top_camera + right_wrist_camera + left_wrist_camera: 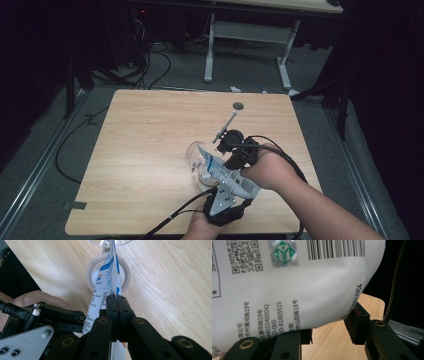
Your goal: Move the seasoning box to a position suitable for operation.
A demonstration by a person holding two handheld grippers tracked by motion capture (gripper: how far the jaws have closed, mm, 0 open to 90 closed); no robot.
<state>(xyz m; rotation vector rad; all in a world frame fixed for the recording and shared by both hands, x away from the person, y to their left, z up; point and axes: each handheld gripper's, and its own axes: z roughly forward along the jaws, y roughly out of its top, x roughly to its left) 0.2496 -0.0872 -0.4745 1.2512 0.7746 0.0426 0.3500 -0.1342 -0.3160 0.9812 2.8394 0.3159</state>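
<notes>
A white pouch (231, 178) with blue print and a barcode (287, 290) is held between both grippers, tilted, with its top end over a clear cup (194, 152). My right gripper (116, 302) is shut on the pouch's thin edge (110, 277); in the high view it (235, 152) sits just right of the cup. My left gripper (328, 328) has its jaws pressed against the bulging lower end of the pouch, and in the high view it (220, 197) is near the table's front edge.
A roll of tape (125, 272) lies flat on the wooden table (150, 140) under the pouch, next to the cup. A metal spoon (227, 122) lies beyond the right gripper. Cables trail from both grippers toward the front edge.
</notes>
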